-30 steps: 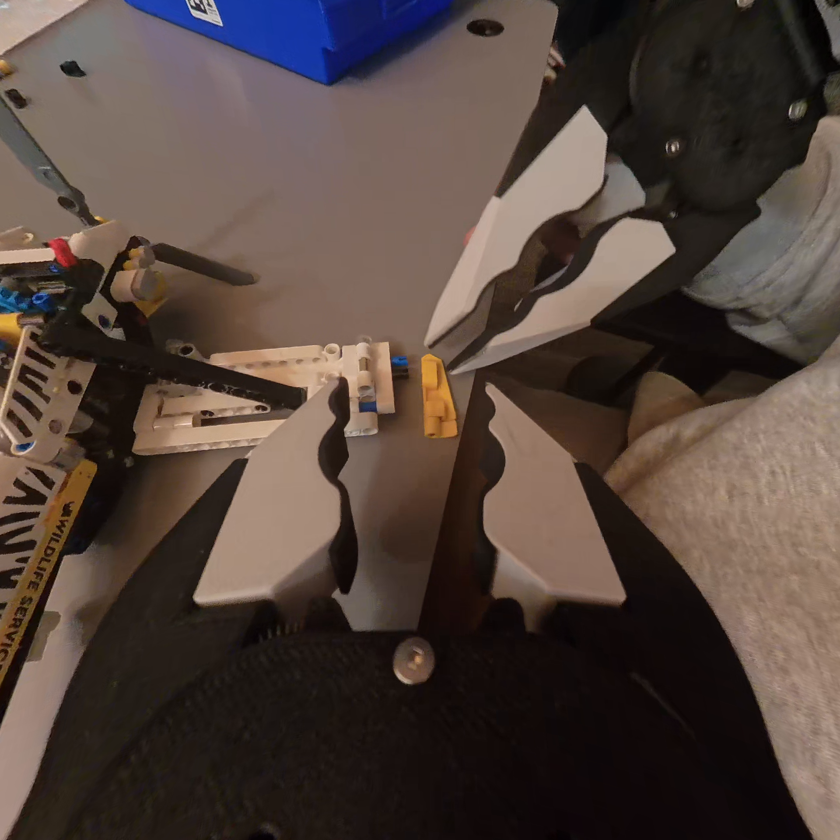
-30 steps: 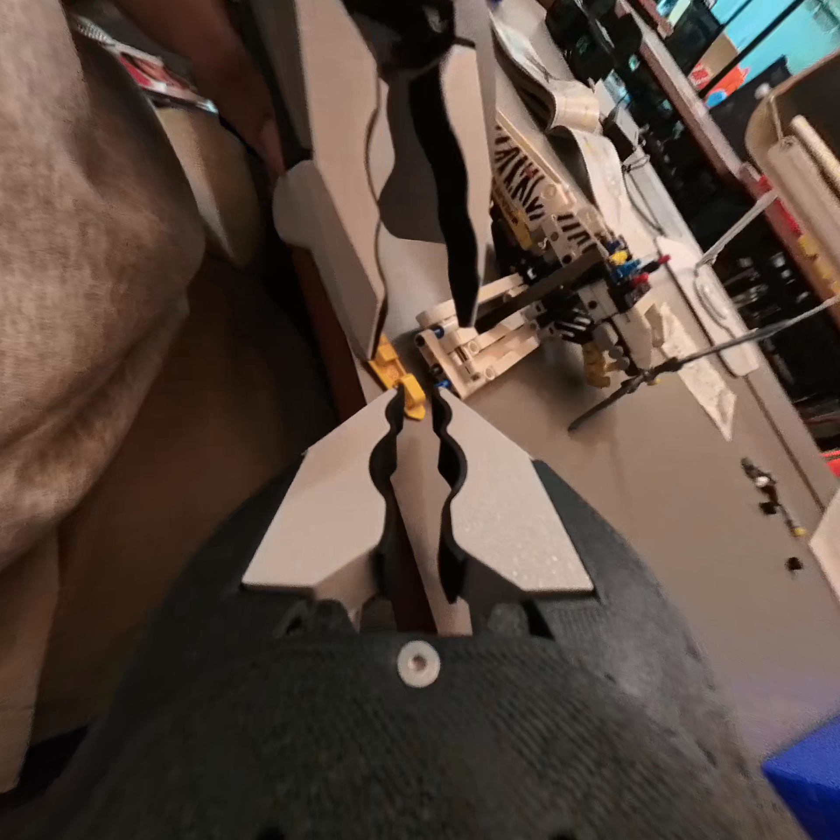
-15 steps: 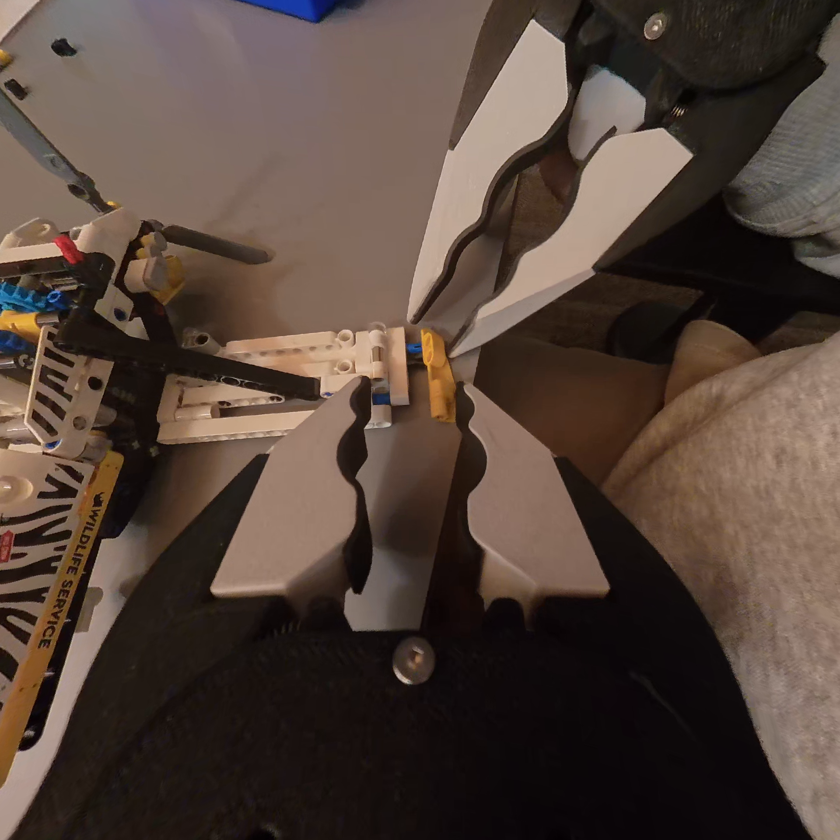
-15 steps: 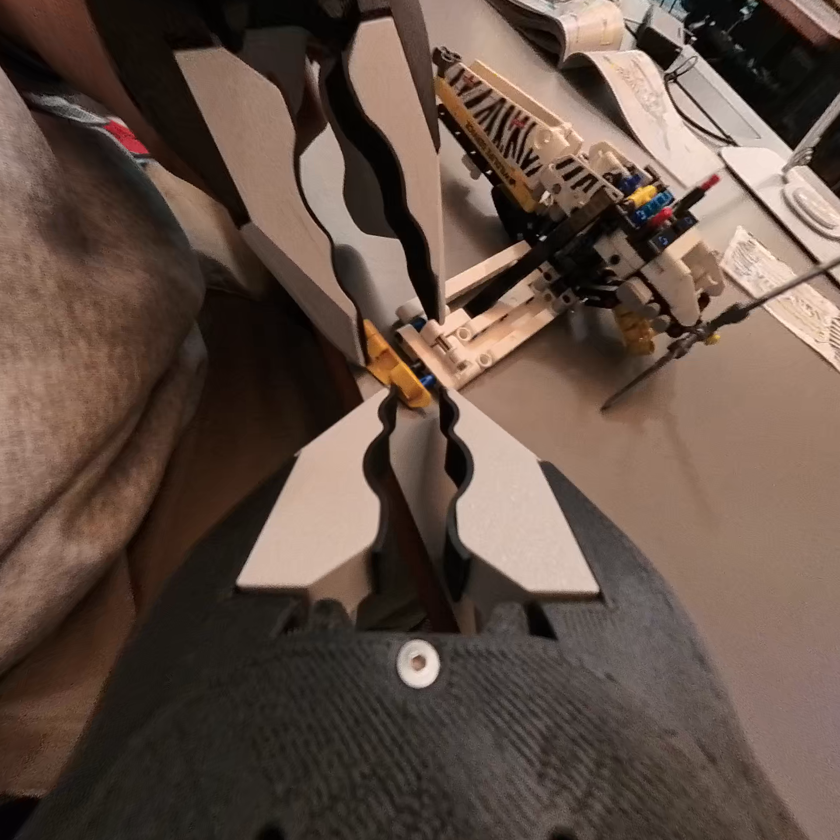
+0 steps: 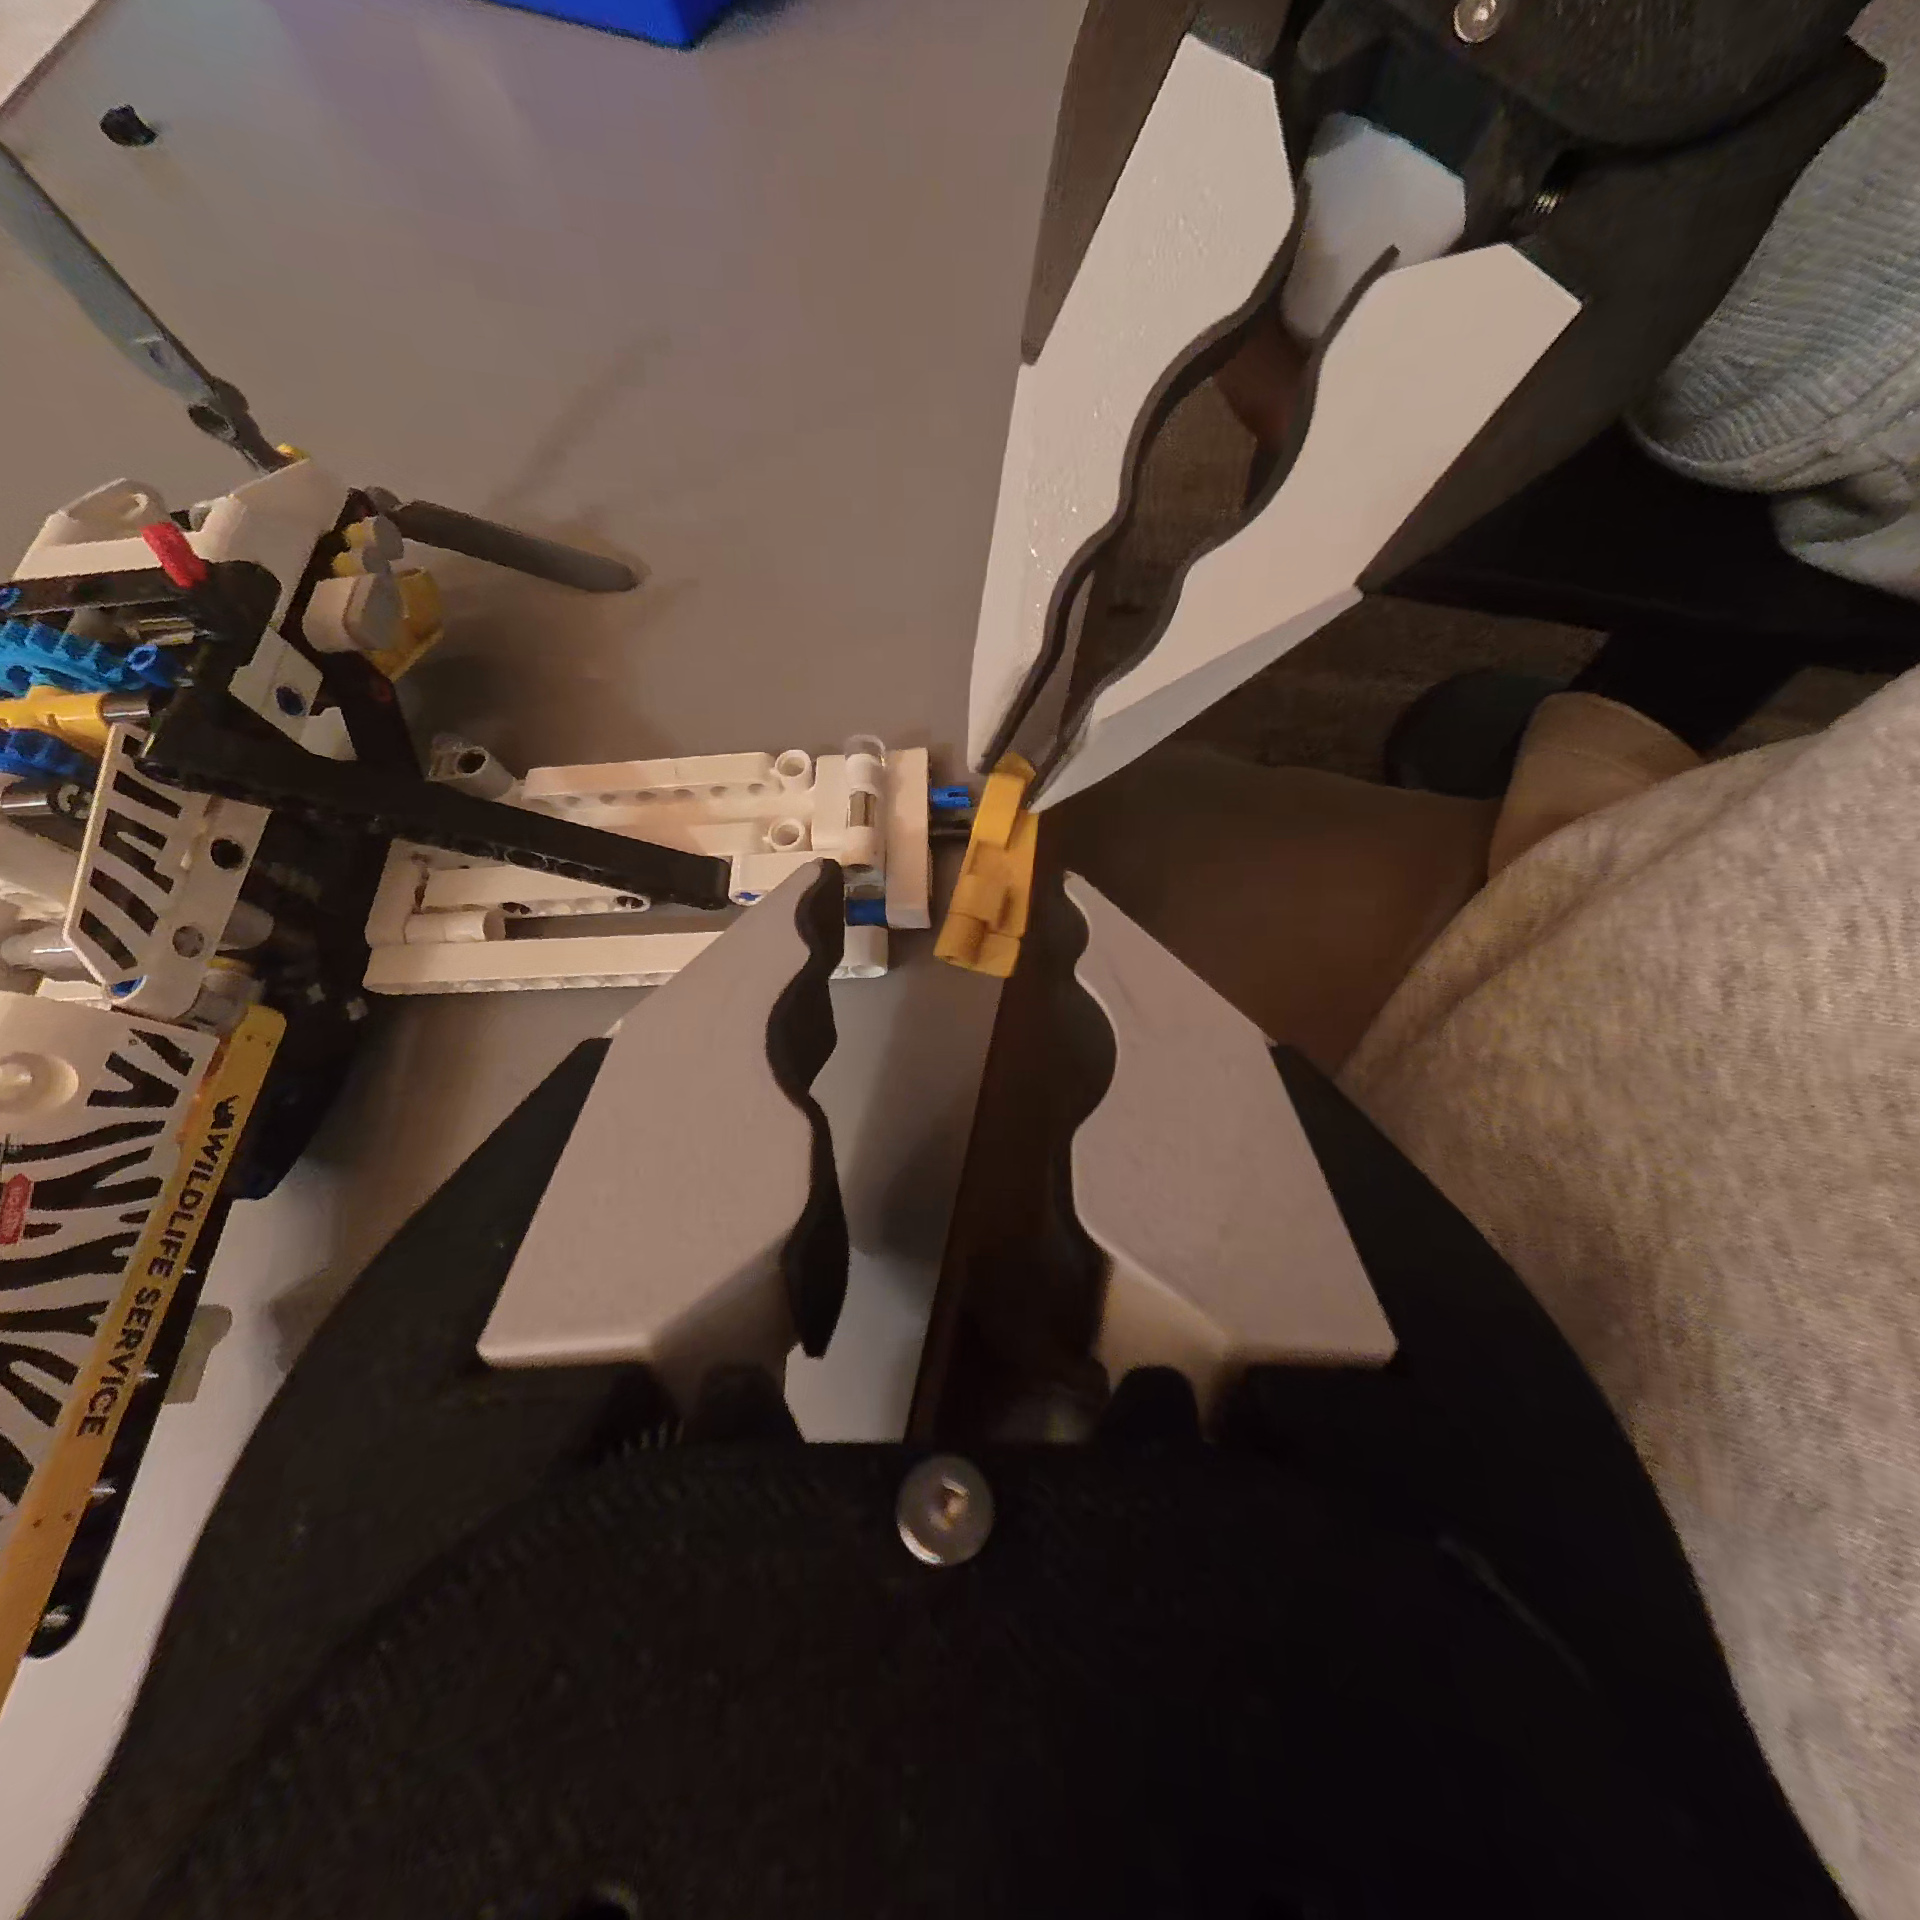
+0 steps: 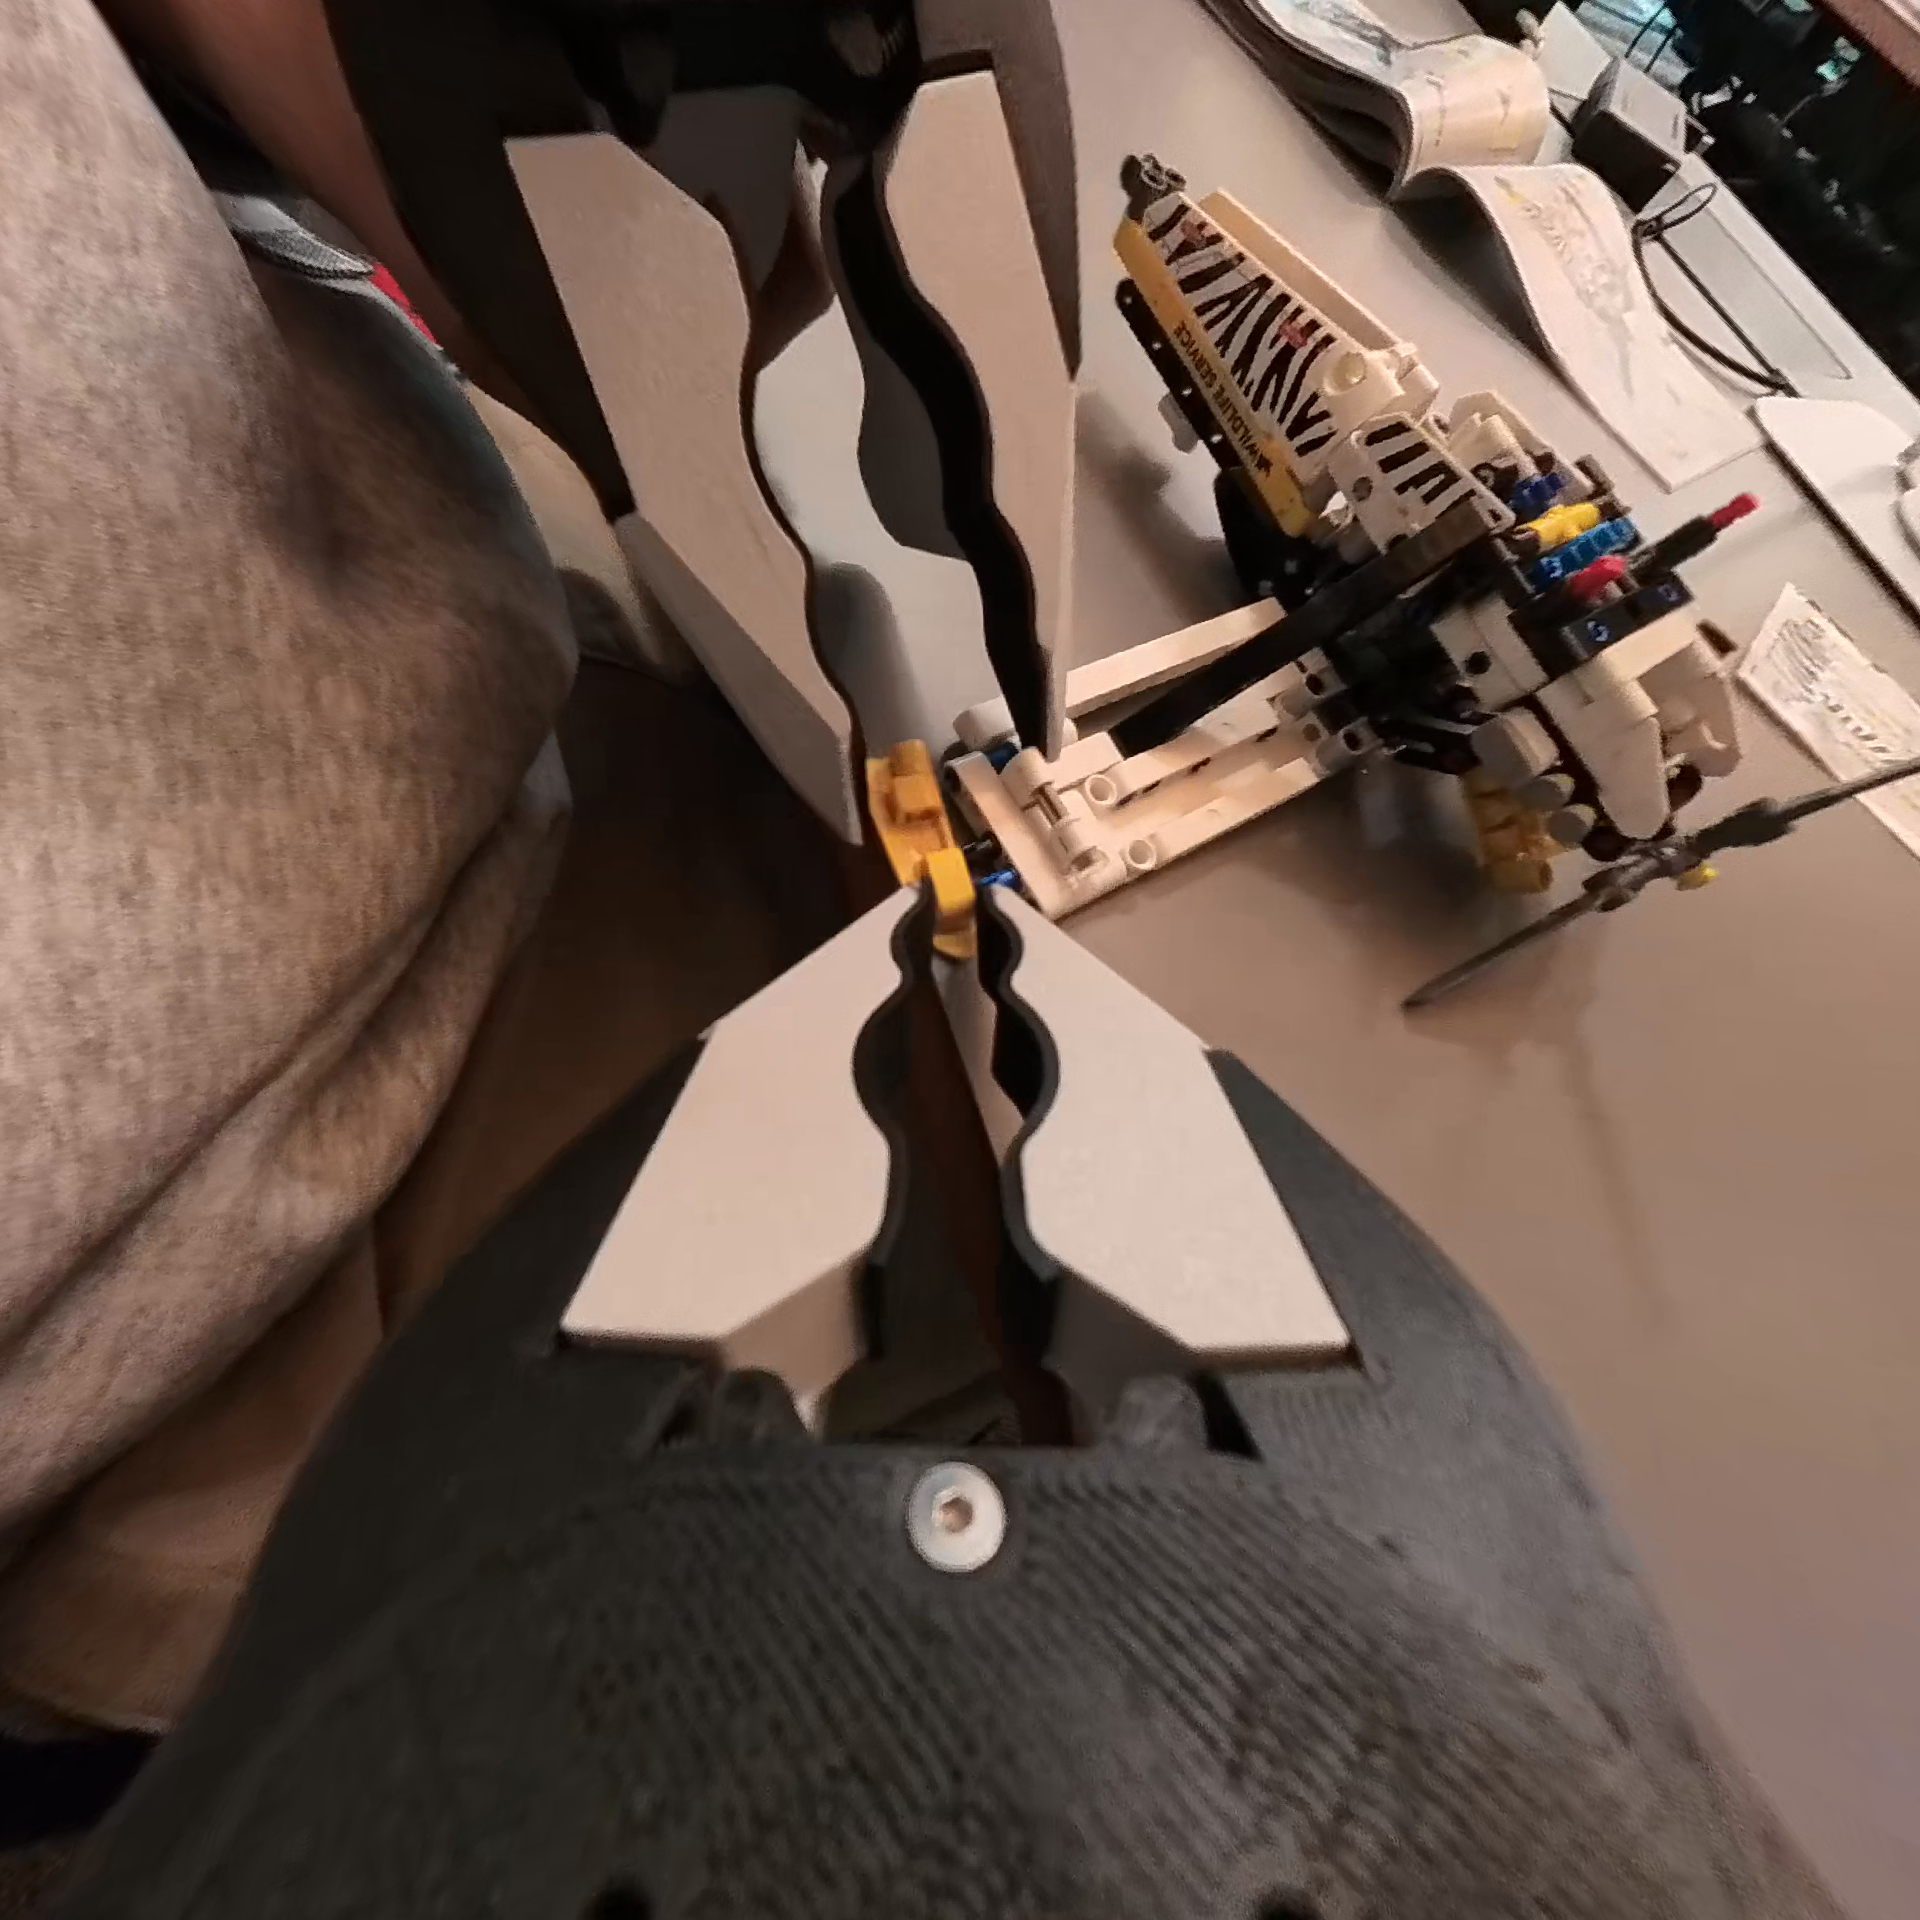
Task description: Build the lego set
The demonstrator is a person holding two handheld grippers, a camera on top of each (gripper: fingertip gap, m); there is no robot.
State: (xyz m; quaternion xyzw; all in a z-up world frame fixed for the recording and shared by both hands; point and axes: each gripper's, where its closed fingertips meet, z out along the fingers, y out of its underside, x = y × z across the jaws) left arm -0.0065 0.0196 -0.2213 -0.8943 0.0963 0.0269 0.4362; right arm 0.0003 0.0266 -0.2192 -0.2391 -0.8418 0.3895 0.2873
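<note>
A small yellow piece (image 5: pixel 985 871) lies at the table's near edge, against the blue pins at the end of a white beam frame (image 5: pixel 665 790). My right gripper (image 6: pixel 954 902) is shut on one end of the yellow piece (image 6: pixel 914 821); it also shows in the left wrist view (image 5: pixel 1013 779), coming in from above. My left gripper (image 5: pixel 940 894) is open, one finger over the frame's end and the other beside the yellow piece. The frame (image 6: pixel 1143 821) joins a white zebra-striped helicopter model (image 6: pixel 1351 468).
The model (image 5: pixel 156 831) lies on the grey table (image 5: pixel 623 312) at the left, with a dark rotor blade (image 5: pixel 499 551) sticking out. A blue bin (image 5: pixel 665 16) stands far back. An open booklet (image 6: pixel 1455 104) lies beyond the model. A person's grey clothing (image 5: pixel 1662 1143) is beside the table edge. The tips of both grippers are at nearly the same place.
The yellow piece has moved from lying apart on the table up against the frame's blue pins. My right gripper has closed on it. My left gripper has narrowed and moved in around the joint.
</note>
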